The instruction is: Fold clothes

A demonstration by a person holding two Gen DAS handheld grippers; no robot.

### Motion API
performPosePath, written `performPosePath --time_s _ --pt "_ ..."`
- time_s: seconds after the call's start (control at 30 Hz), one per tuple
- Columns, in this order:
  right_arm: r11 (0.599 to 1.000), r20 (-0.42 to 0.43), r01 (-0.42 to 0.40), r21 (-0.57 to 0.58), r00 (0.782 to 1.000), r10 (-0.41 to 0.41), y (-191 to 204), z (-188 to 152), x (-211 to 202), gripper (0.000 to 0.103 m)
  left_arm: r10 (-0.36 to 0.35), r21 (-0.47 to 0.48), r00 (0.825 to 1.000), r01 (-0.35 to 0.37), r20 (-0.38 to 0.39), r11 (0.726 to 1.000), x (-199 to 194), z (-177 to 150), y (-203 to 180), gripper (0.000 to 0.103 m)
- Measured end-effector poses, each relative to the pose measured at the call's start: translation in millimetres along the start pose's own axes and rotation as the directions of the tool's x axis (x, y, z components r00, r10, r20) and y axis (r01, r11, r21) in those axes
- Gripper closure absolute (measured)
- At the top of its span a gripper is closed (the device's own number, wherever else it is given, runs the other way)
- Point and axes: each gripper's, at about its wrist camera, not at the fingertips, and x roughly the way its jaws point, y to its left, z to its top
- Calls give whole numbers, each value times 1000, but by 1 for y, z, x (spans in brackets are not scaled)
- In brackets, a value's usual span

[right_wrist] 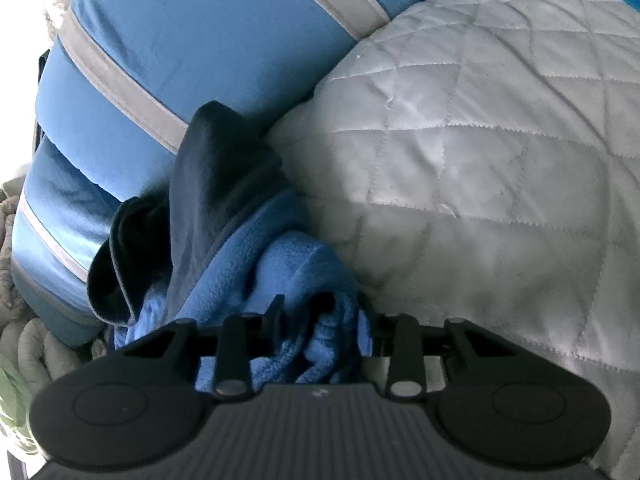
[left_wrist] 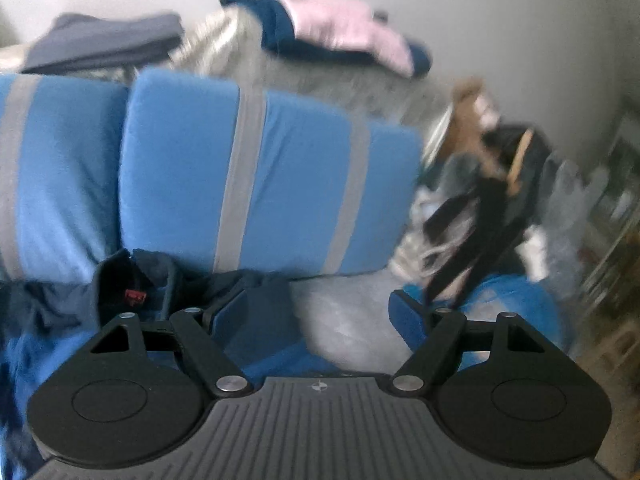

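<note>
Left wrist view motion-blurred: clutter point(left_wrist: 492, 184) at 3 o'clock unreadable, clothes pile point(left_wrist: 340, 32) at 12 smeared. Fleece point(right_wrist: 288, 280) bunched over right gripper point(right_wrist: 320, 320), fingertips hidden. Quilt point(right_wrist: 500, 160) cut off at 3 o'clock edge.

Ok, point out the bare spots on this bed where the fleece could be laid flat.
The widest free patch is the white quilted cover, right of the blue striped pillows and beyond the right gripper, which is shut on the blue fleece. The left gripper hangs open over a smaller bare strip. Behind the pillows it is crowded: a pink and blue heap.
</note>
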Motion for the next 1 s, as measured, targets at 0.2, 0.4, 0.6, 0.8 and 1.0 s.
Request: performPosePath --time_s 0.2,0.4,0.6,0.8,1.0 --pt "1000 -30 -2 -6 1000 1 -2 2 1 74 21 26 997 -19 -75 999 147 -5 25 26" --pt "999 -48 27 -30 998 -28 4 3 3 77 -7 -2 994 6 -111 1000 238 -16 37 27" --pt "994 -39 60 -94 997 -64 12 -3 2 77 -94 -79 995 90 -42 993 263 -34 57 27" --pt "992 -41 68 -106 997 -73 10 -1 5 71 -41 -53 999 40 -29 998 237 -36 54 27" --pt "990 -29 79 -117 996 -83 12 -2 7 64 32 74 999 -30 -24 997 155 -18 16 27"
